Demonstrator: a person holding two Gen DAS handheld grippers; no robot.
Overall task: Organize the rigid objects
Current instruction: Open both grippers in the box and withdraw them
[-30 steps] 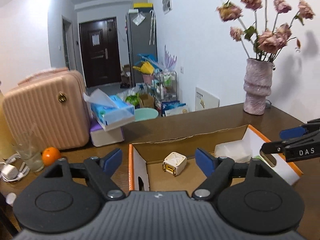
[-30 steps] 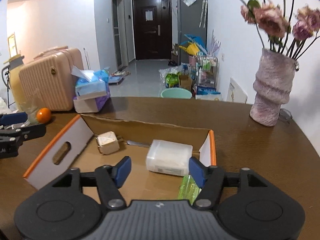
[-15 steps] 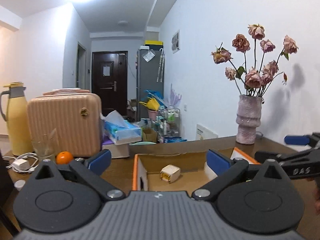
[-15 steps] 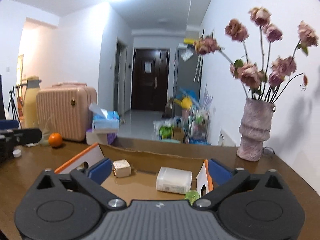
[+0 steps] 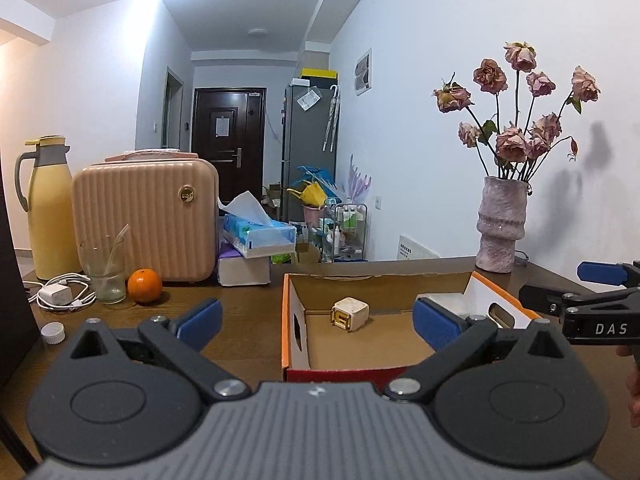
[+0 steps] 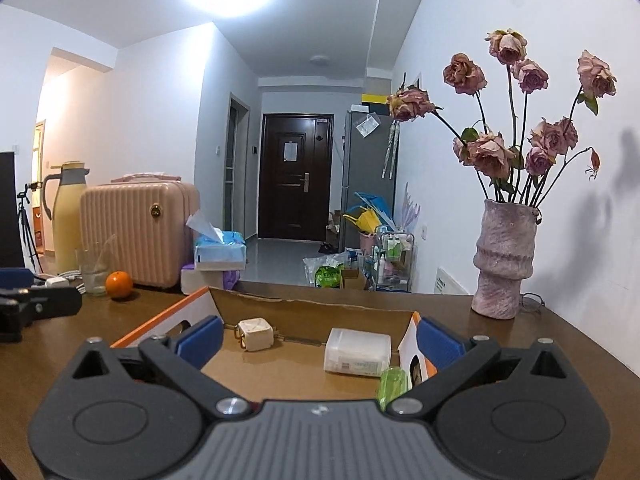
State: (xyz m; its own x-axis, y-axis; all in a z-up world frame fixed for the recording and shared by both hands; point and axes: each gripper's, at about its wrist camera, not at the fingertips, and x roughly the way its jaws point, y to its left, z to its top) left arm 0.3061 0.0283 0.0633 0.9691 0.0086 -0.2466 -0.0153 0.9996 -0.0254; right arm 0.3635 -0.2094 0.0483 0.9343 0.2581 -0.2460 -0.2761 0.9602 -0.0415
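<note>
Pulled back and levelled since a second ago. Left gripper (image 5: 316,322) wide, empty; cardboard box (image 5: 294,344) holding charger cube (image 5: 349,313) and plastic case (image 6: 357,351); right gripper (image 6: 320,338) wide, empty. Risk: clipping the box wall, shoving it.

My left tong's camera looks low and level across the table, close behind the cardboard box (image 5: 294,312). My right one sits beside it, facing likewise. Both share the box, the vase (image 6: 505,256) and the hallway door (image 5: 226,136).
</note>
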